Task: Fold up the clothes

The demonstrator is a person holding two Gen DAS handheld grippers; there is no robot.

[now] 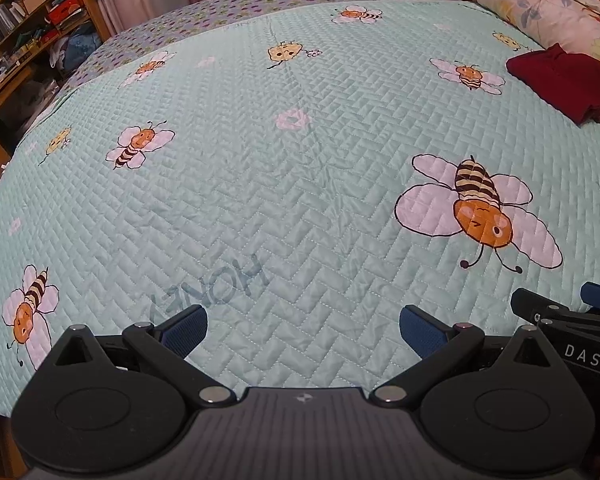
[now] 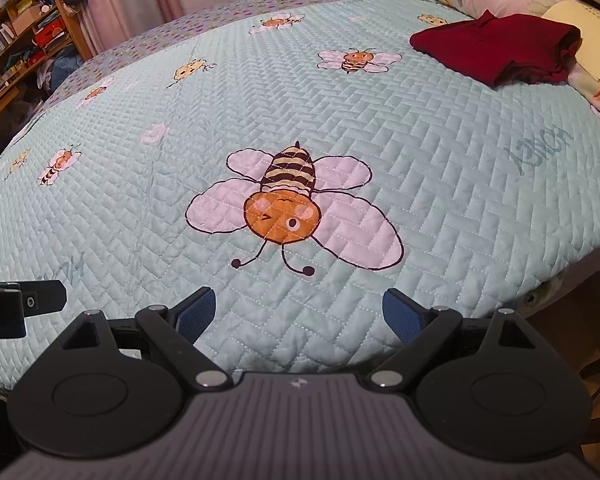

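Lettering "DAS" marks the right tongs (image 1: 572,320); both tongs, left tongs (image 1: 303,334) included, gape wide and empty, well apart from the folded red garment (image 2: 496,46) on the bed (image 2: 380,128).

- A dark red garment (image 2: 496,50) lies on the bed's quilt (image 2: 340,128), far right side, near the pillows.
- It is folded into a compact, roughly rectangular bundle, lying flat, with layered edges showing along its near side.
- The top surface is smooth; a small peak of fabric rises at its far edge.
- Its right end touches or overlaps a pale yellow cloth (image 2: 592,36); which one is on top cannot be told.
- In the left wrist view, the same garment (image 1: 560,80) sits at the right edge, just beside a printed bee (image 1: 469,74).
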